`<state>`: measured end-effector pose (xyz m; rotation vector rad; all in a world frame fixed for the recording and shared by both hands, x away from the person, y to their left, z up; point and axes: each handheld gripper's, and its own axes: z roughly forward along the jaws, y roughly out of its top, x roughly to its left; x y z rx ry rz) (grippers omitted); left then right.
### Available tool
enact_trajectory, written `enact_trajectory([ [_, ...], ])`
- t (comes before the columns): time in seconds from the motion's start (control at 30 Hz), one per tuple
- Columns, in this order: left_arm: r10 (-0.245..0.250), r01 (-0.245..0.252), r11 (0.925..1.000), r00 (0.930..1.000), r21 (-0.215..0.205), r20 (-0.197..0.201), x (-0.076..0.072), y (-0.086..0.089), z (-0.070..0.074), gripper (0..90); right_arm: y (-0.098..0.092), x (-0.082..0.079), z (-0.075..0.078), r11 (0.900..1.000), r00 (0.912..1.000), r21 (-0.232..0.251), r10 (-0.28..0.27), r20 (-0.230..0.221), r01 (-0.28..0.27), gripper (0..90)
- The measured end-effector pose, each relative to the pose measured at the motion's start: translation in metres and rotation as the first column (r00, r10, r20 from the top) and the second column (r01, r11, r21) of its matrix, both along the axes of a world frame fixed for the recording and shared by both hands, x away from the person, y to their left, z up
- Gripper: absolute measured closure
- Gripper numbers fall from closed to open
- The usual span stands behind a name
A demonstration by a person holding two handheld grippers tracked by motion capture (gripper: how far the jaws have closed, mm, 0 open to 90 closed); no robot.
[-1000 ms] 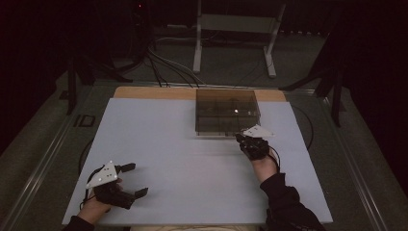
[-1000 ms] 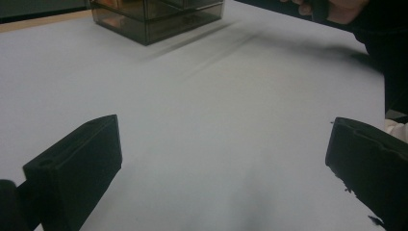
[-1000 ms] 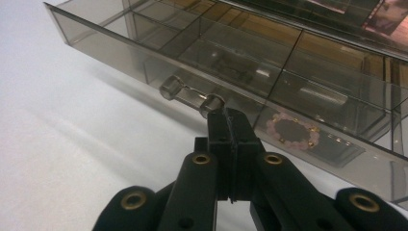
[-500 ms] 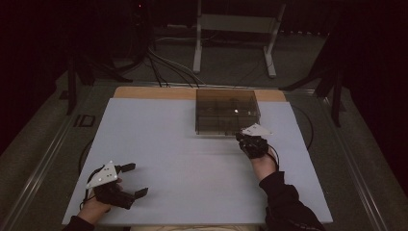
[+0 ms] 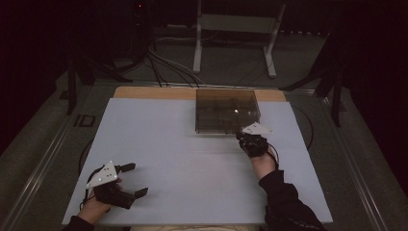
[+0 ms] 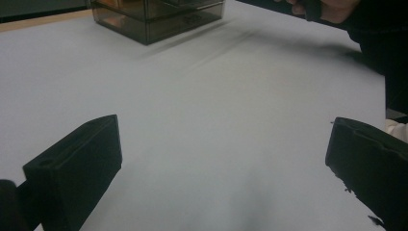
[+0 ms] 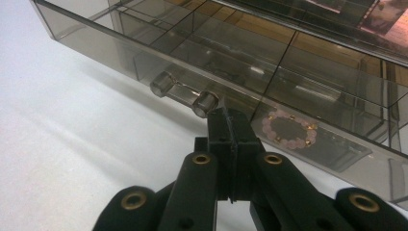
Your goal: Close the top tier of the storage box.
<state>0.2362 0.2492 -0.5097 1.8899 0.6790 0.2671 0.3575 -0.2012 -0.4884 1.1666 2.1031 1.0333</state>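
The table (image 5: 183,159) has a pale white-grey top w/ a strip of light wood (image 5: 154,93) along the far edge, well beyond the left gripper. Behind it, further away than the right gripper, a grey floor (image 5: 231,67) carries black cables (image 5: 163,62) and a white metal stand (image 5: 235,29) on two feet. The room around is very dark; the light falls mostly on the table.
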Motion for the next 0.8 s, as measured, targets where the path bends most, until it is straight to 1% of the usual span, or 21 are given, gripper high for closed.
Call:
enact_trajectory([
  [0.8,0.001,-0.001,1.0,1.0,-0.001,-0.001,0.0,0.0002,-0.0001,0.0,0.0022,0.0072,0.0009,1.0,1.0,-0.001,-0.004,0.006,0.004,90.0],
])
